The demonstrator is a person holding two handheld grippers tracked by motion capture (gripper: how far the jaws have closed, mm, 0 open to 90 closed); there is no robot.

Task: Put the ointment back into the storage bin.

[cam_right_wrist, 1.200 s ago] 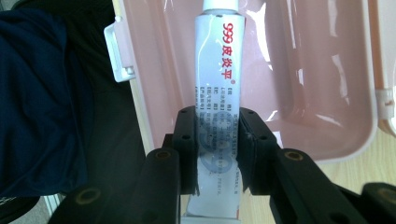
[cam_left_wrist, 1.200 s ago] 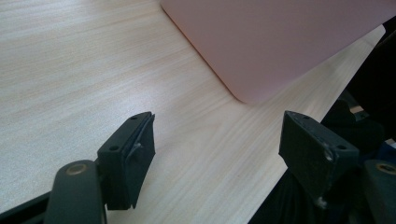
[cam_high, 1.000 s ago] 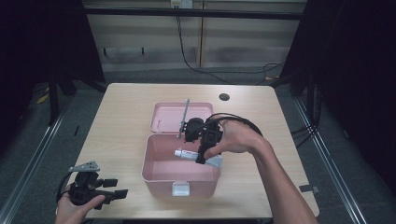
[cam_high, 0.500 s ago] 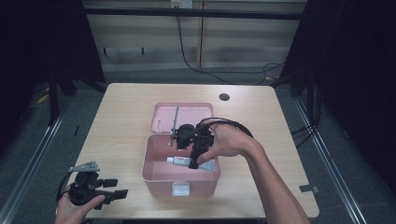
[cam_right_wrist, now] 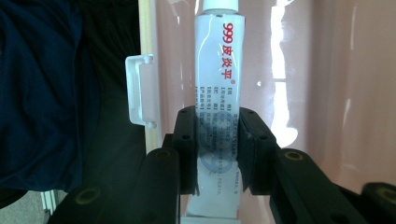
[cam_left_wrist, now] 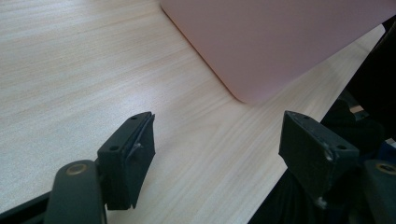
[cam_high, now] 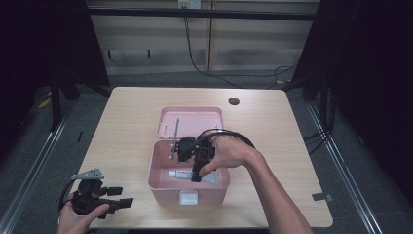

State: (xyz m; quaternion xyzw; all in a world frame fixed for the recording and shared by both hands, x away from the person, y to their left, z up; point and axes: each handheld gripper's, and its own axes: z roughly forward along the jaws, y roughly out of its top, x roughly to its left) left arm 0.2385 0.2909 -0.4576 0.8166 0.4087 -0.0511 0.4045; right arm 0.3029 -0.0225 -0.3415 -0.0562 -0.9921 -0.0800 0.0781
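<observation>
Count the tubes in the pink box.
1. A white tube lies in the pink box, clamped by the right gripper. The hand may hide more.

Light wooden table (cam_high: 126, 122) with rounded corners, a dark round hole (cam_high: 234, 101) near the far right. Grey floor (cam_high: 341, 161) all around, metal rails (cam_high: 29, 165) along left and right. Beyond the far edge, pale panelled wall (cam_high: 146, 44), black cables (cam_high: 204, 63) hanging down. Deep shadow on both sides.
</observation>
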